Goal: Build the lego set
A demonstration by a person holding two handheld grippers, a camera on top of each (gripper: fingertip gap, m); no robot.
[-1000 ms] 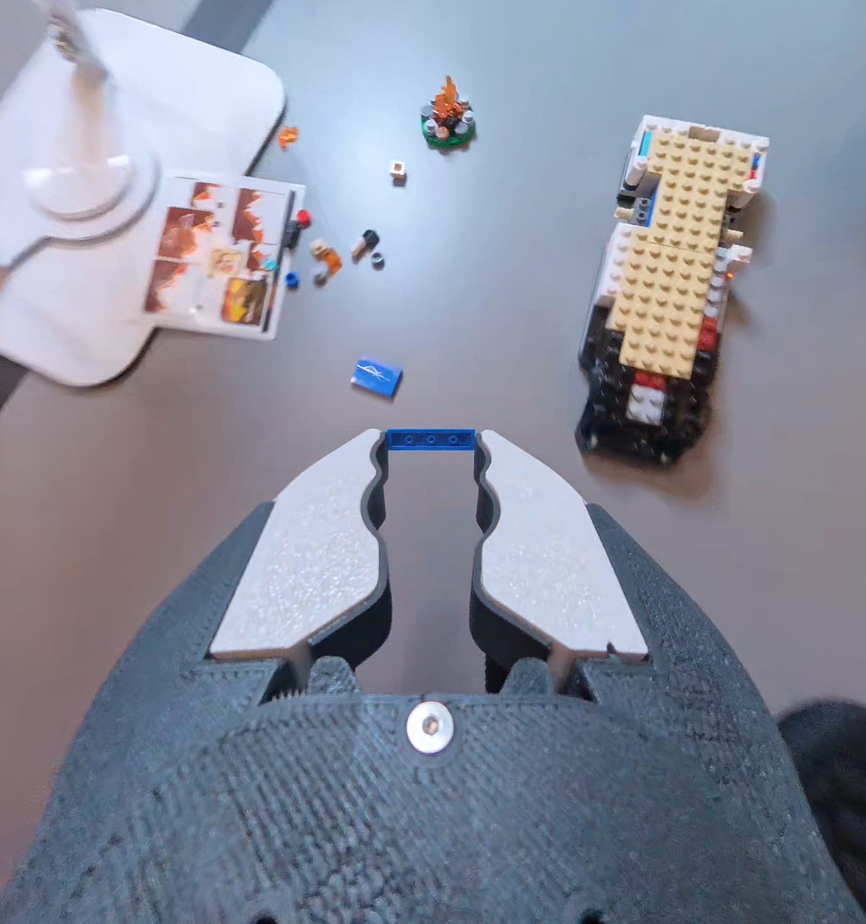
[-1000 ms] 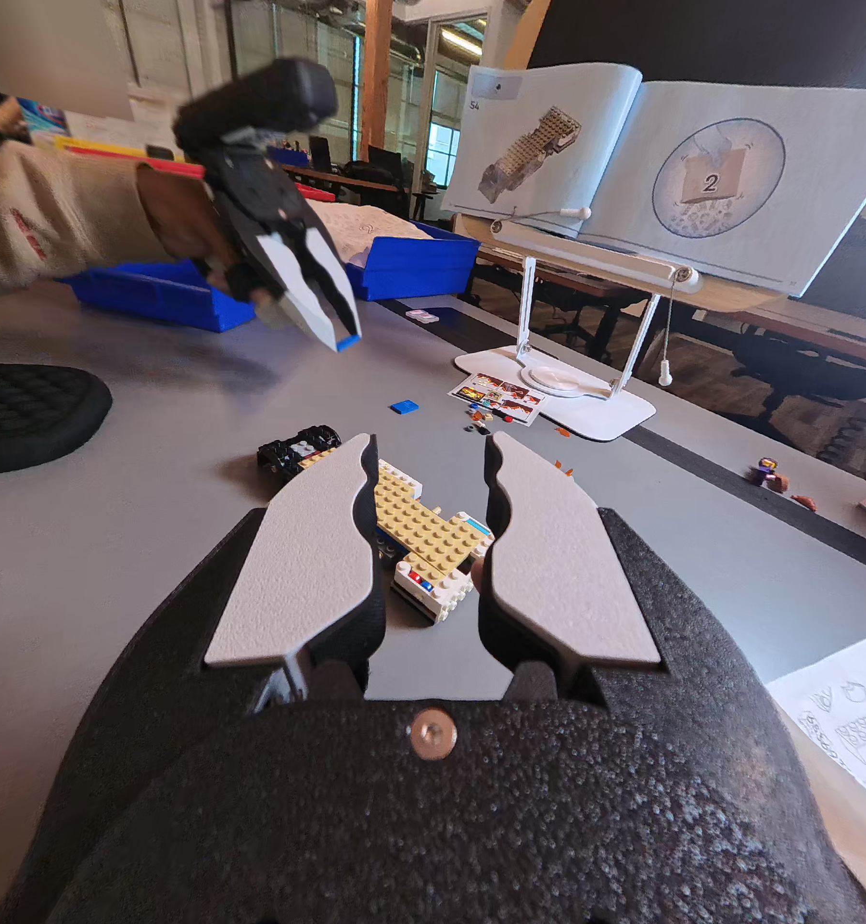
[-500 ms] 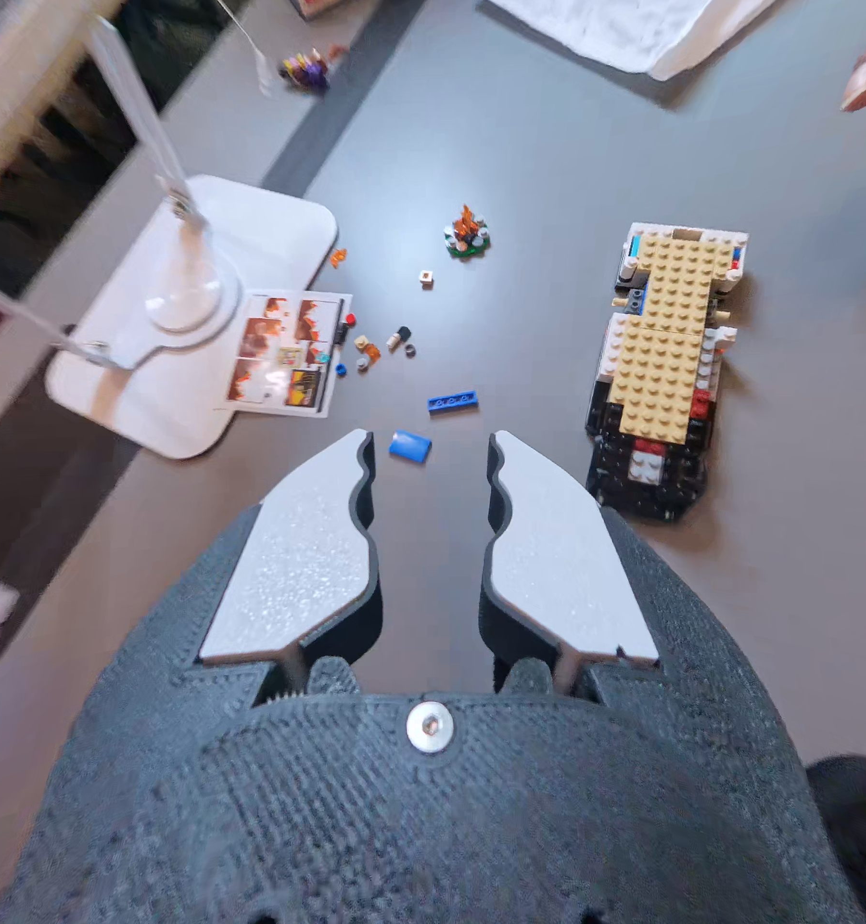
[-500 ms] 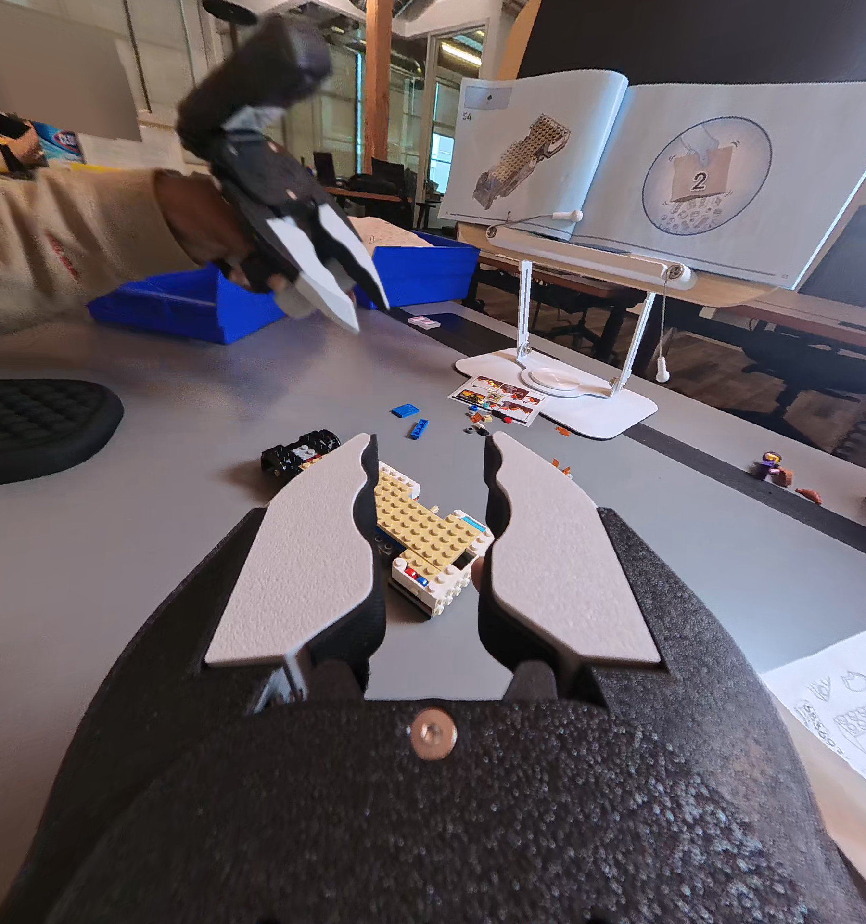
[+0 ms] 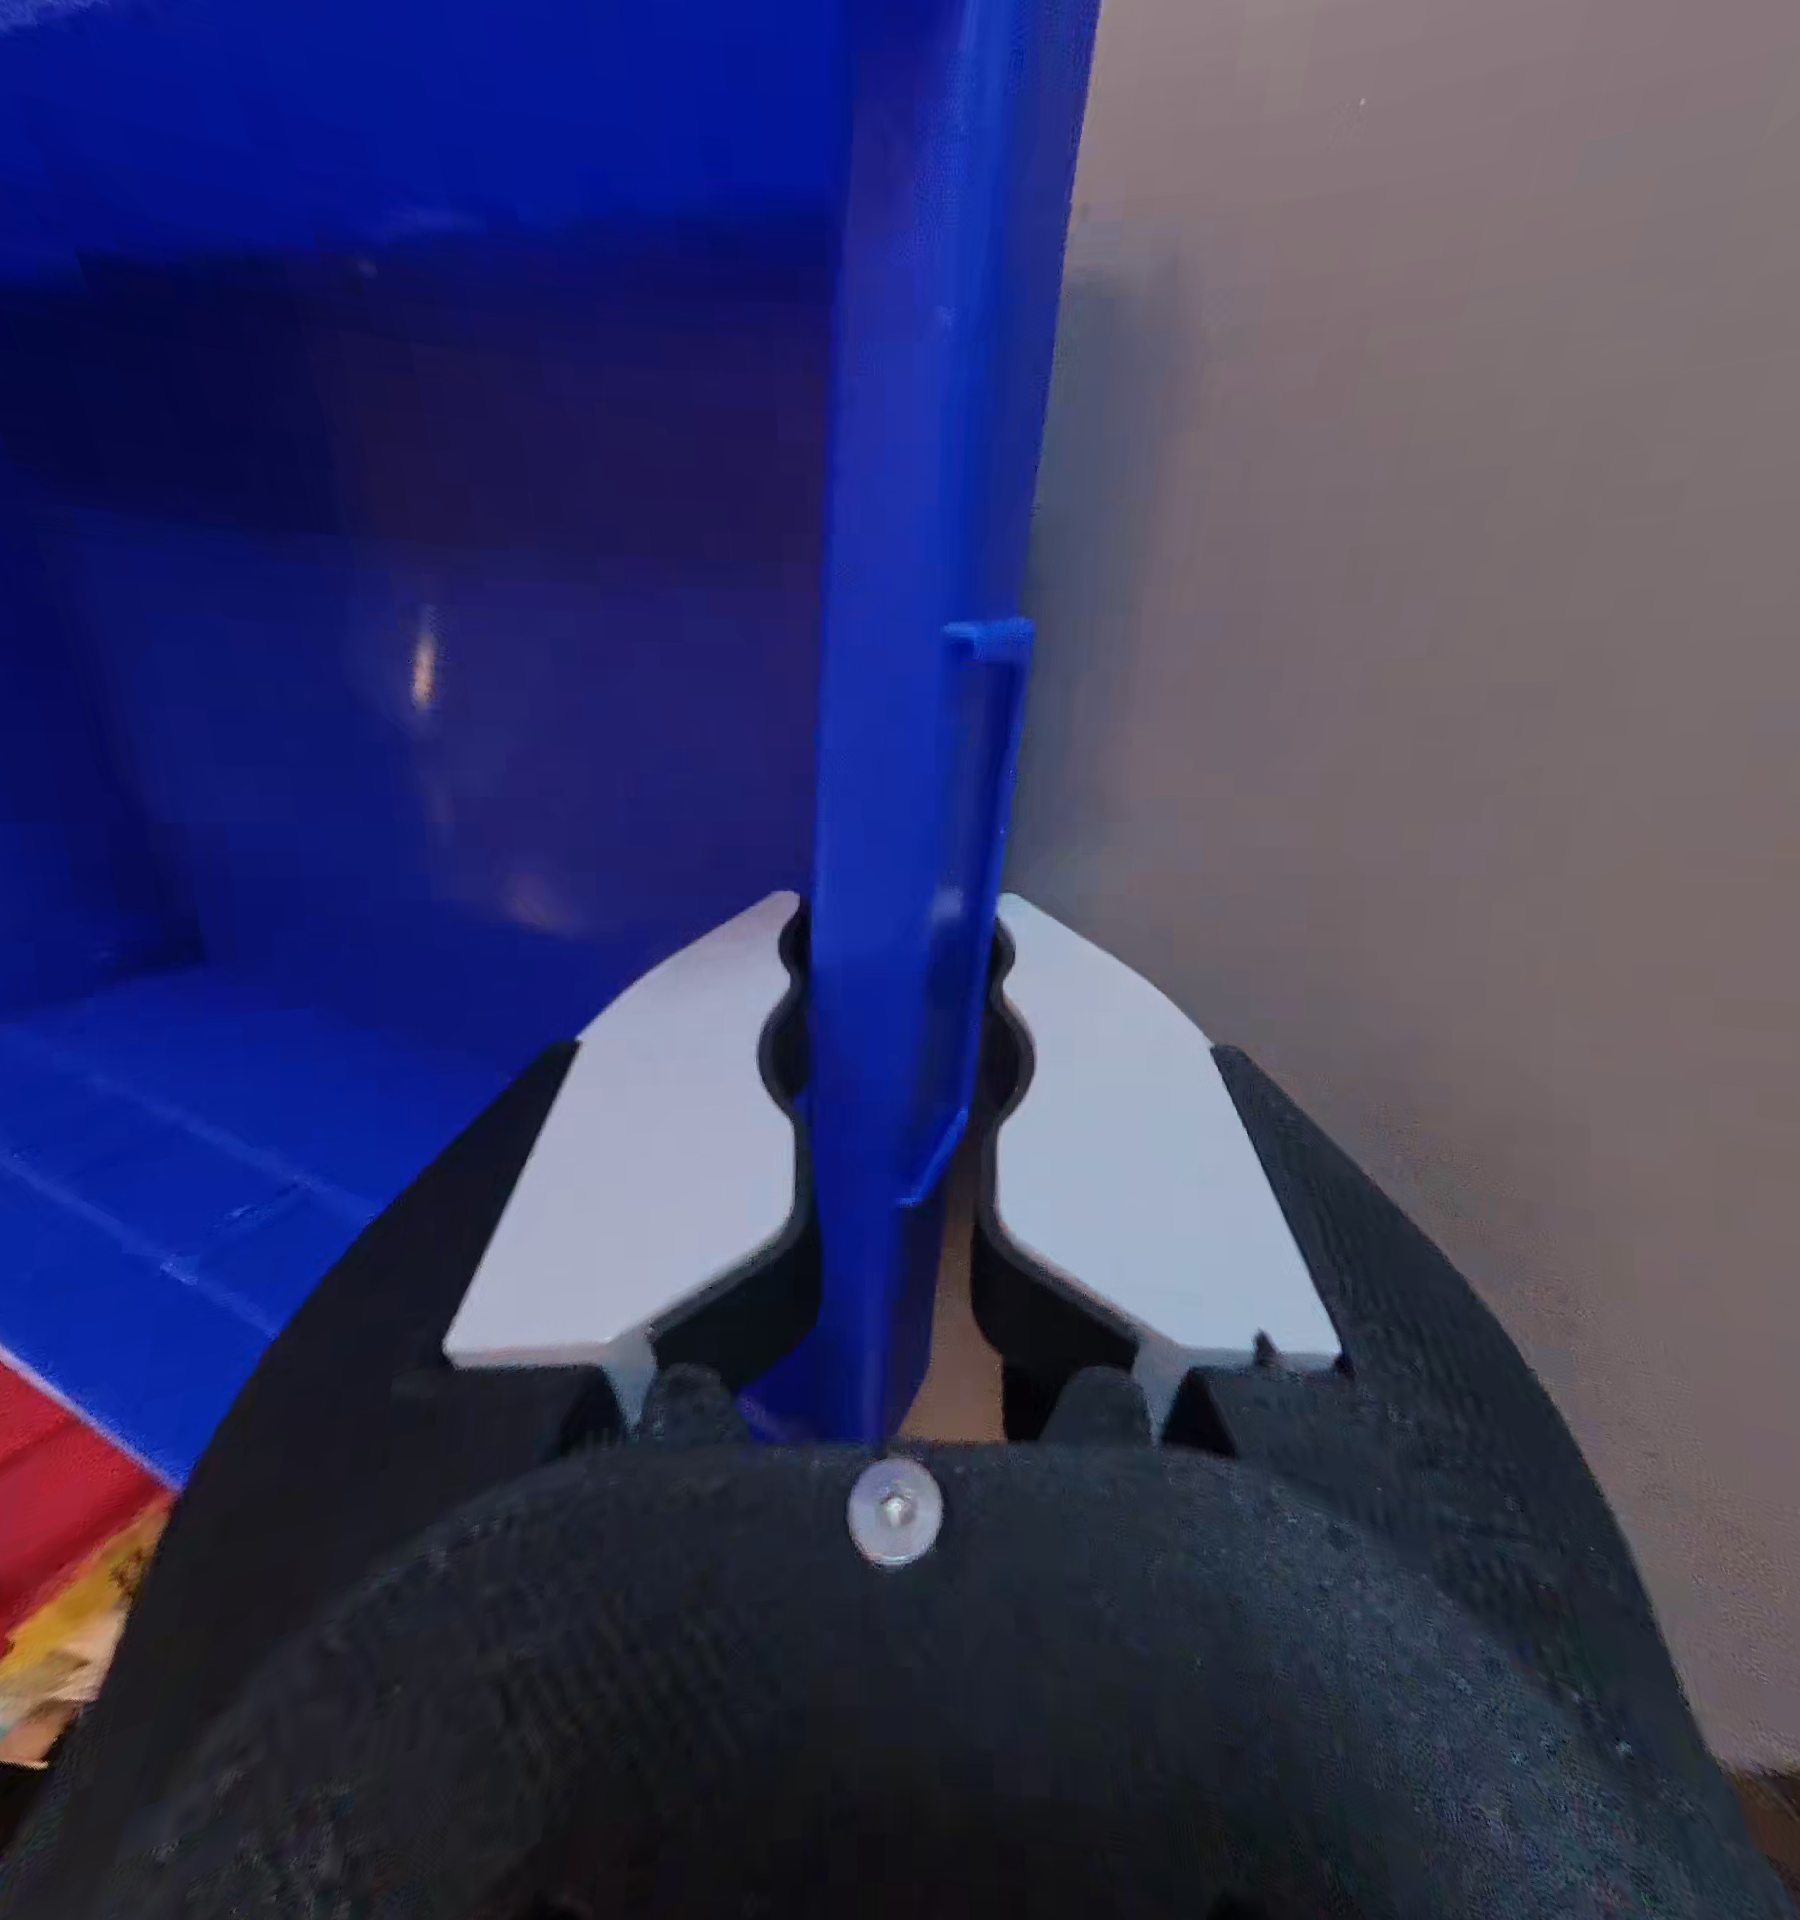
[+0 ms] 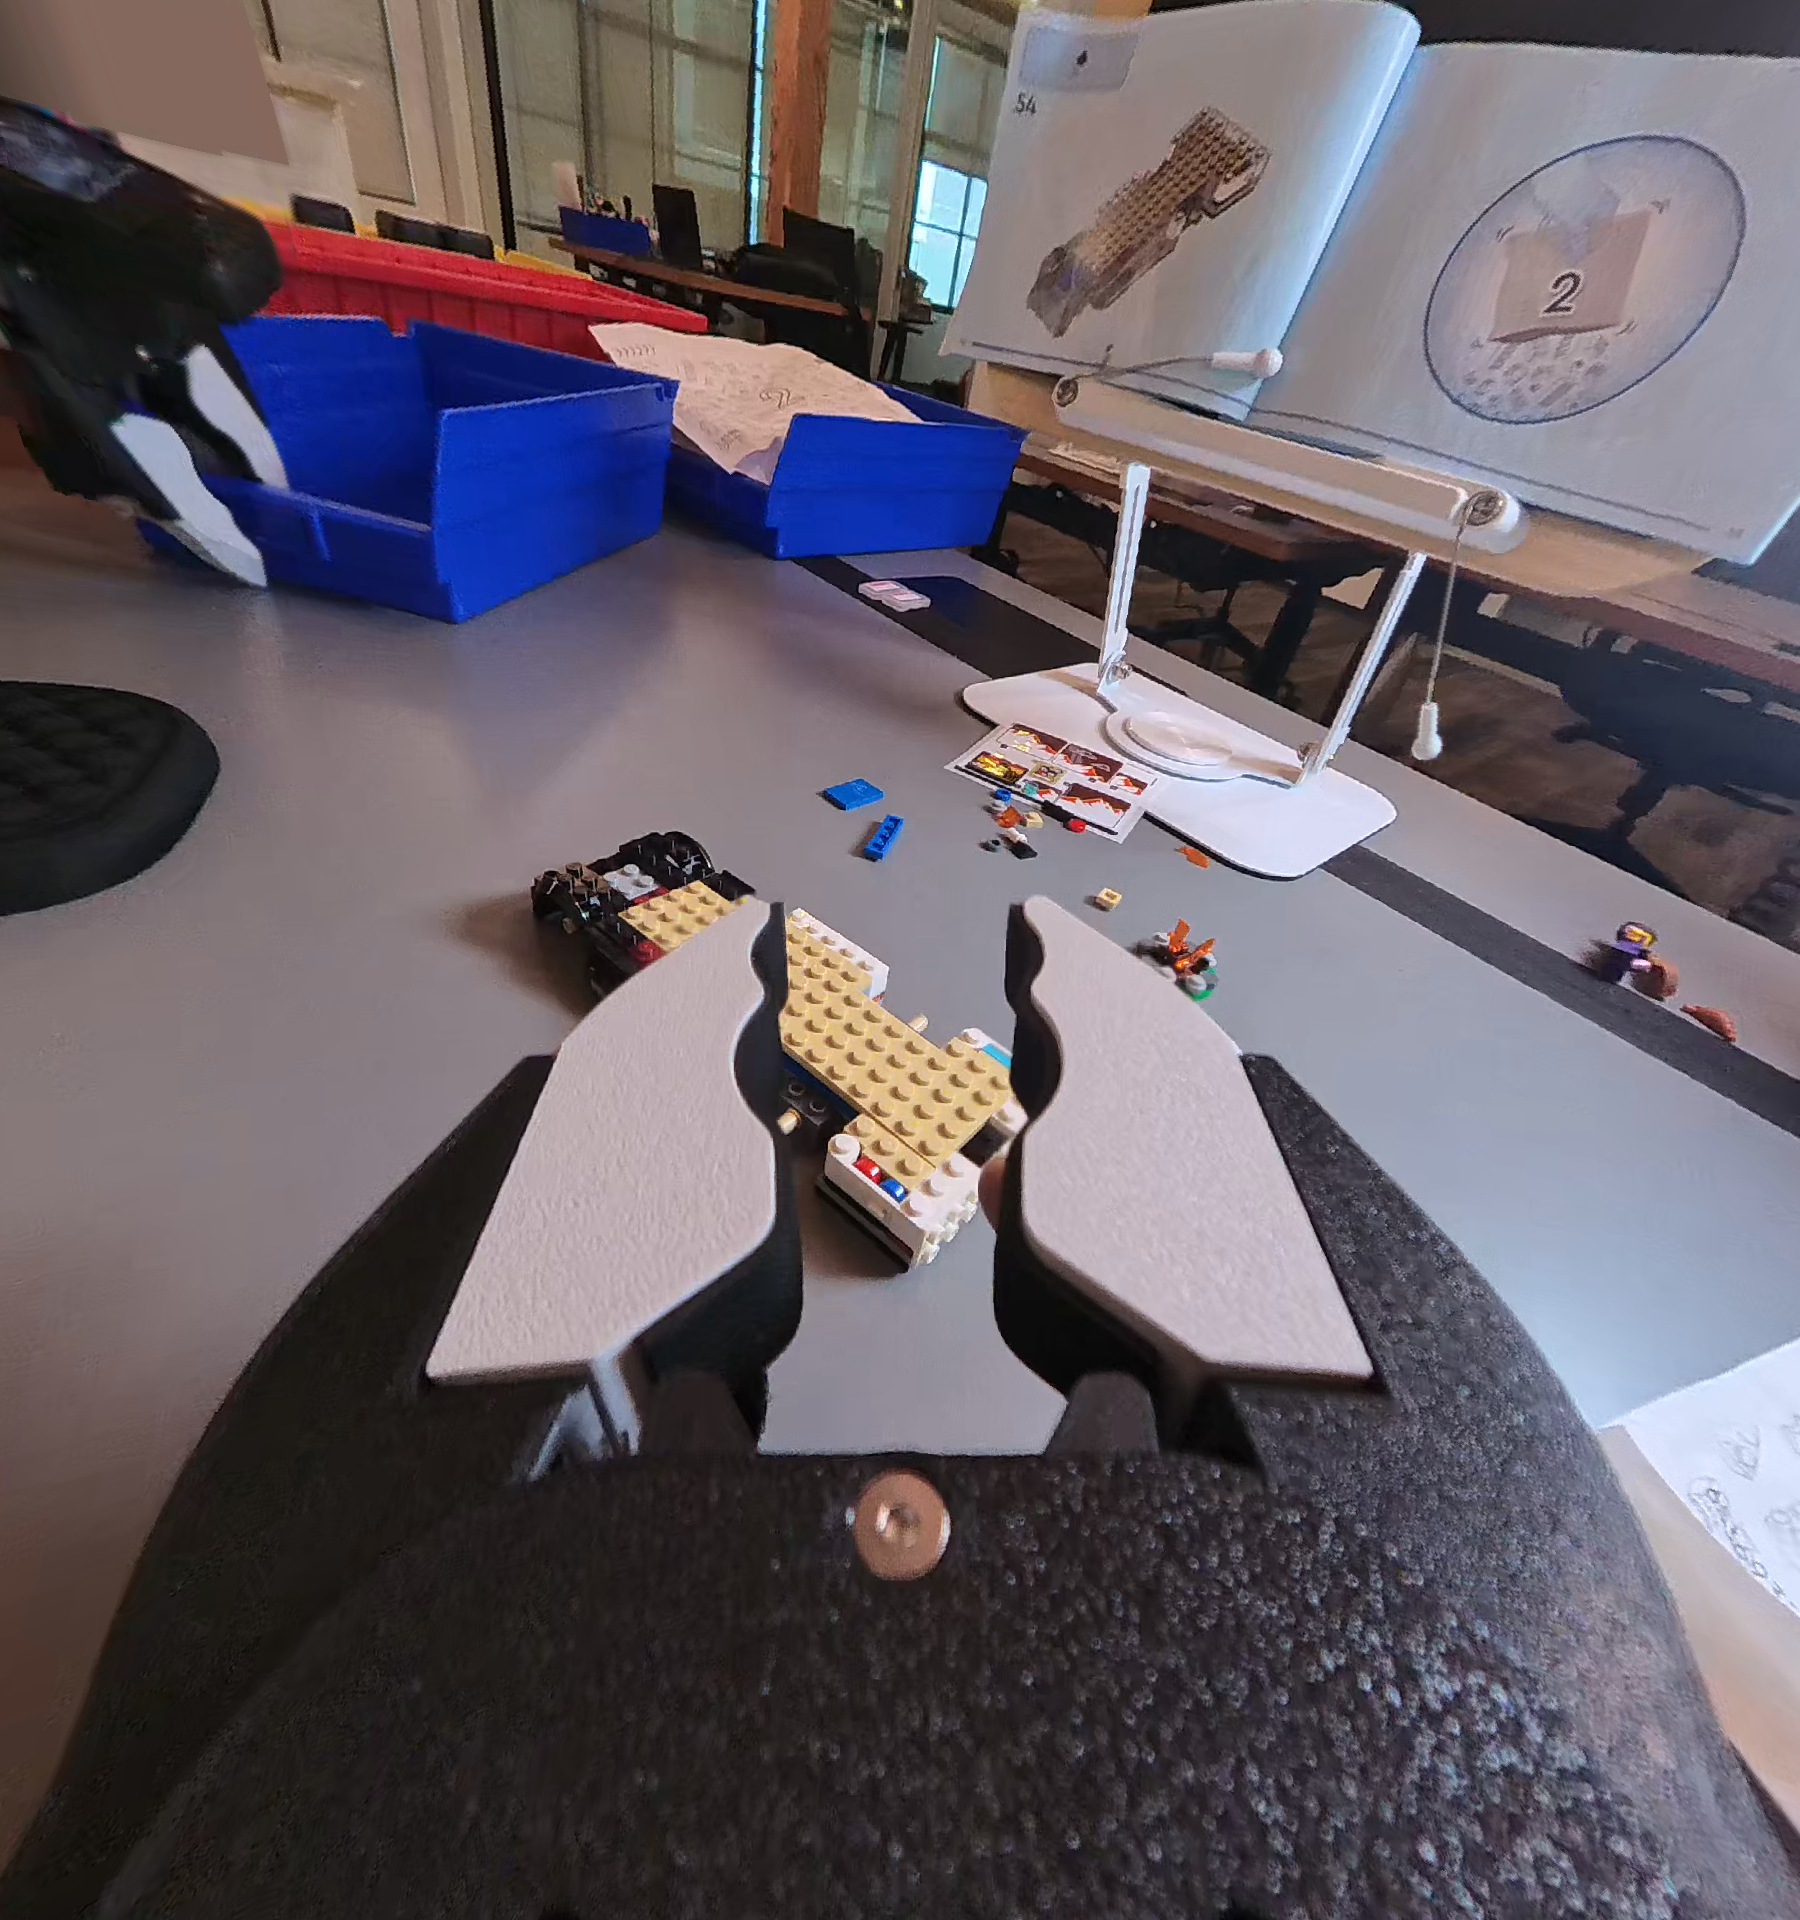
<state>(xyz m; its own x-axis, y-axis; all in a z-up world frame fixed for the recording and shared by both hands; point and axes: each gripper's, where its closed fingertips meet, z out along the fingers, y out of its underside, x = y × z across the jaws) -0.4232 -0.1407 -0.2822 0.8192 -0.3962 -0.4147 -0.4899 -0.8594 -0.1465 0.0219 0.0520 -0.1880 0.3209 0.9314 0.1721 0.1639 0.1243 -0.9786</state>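
The left tongs are straddling the upright side wall of a glossy blue plastic storage bin, which is running up the centre of the left wrist view; the two grey fingers are sitting close on either side of the wall, narrowed to about its thickness, though I cannot tell whether the pads are actually pressing on it. The bin's hollow interior is filling the upper left of that frame, the grey worktop is filling the right side, and a red bin edge is peeking in at the lower left. In the right wrist view the same left tongs are showing at the upper left edge, against the near corner of the blue bin. The right tongs are standing partly open with nothing between the pads, hovering over a brick-built vehicle with a tan studded roof and black front that is lying on the worktop in the centre of the frame. Just beyond it, a narrow blue studded plate and a flat blue tile are lying near each other, with a scatter of tiny pieces beside a sticker sheet on the base of a white book stand, which is holding an open instruction booklet at the upper right.
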